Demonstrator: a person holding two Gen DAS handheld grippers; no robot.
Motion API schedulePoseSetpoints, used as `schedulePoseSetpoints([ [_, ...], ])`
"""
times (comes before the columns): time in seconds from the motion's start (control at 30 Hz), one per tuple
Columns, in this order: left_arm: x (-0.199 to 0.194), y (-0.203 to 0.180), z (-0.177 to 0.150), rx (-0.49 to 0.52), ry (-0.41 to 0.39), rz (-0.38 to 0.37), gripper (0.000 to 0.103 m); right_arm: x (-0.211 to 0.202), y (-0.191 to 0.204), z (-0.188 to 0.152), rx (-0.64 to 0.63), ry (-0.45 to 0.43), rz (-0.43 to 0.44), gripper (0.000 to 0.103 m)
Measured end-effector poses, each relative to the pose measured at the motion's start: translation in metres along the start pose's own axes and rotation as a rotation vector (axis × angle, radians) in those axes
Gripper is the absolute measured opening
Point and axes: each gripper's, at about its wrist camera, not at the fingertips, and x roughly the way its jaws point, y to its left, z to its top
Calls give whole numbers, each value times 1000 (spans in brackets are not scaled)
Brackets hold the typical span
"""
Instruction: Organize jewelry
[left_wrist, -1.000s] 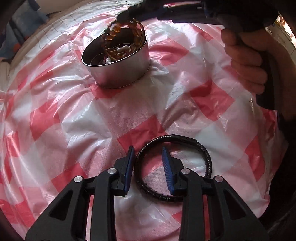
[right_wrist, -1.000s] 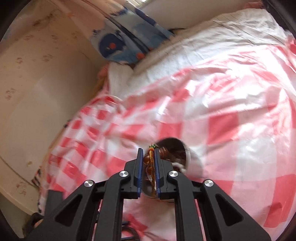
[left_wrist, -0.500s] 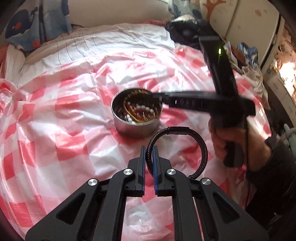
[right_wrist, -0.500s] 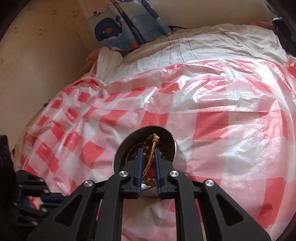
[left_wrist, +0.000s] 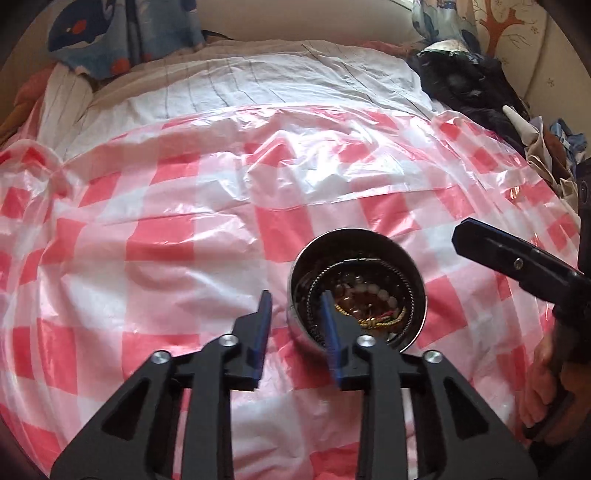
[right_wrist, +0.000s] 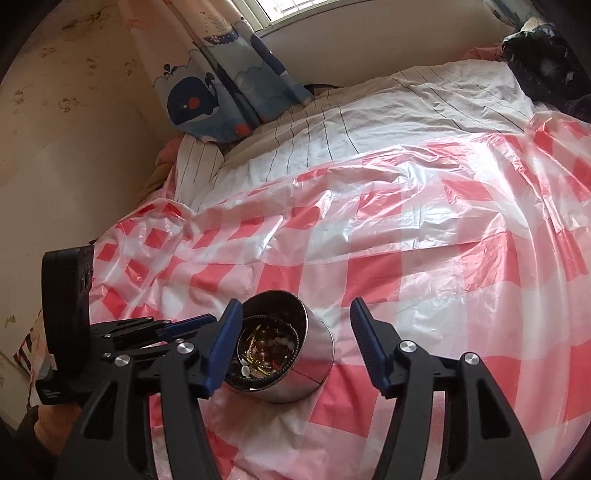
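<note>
Sitting on the red-checked plastic sheet (left_wrist: 221, 236) over the bed: steel tin (left_wrist: 356, 291) holding the bracelets (left_wrist: 369, 299) (black corded one included). Left claw (left_wrist: 295, 321) and right claw (right_wrist: 295, 343) just opening, both empty.

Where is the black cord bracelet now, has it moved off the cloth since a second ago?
Yes. The black cord bracelet lay on the checked cloth near the camera; now it sits inside the metal tin, coiled along its wall, released by the left hand-held gripper.

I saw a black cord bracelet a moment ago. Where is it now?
The black bracelet lies coiled inside the round metal tin on the red-checked sheet, over the beaded jewelry, just ahead of the left gripper.
</note>
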Motion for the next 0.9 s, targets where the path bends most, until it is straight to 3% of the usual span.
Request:
schedulePoseSetpoints([
  [0.23, -44, 6, -32, 6, -86, 98, 54, -5, 8, -14, -3, 24, 9, 64],
  [0.37, -66, 4, -65, 6, -103, 197, 73, -20, 15, -50, -39, 41, -33, 70],
  [0.57, -93, -8, -105, 10, -144, 304, 92, -40, 16, -110, -66, 73, -128, 73],
  [0.9, -107, -31, -130, 75, -181, 329, 95, -41, 37, -150, -150, 52, -233, 80],
])
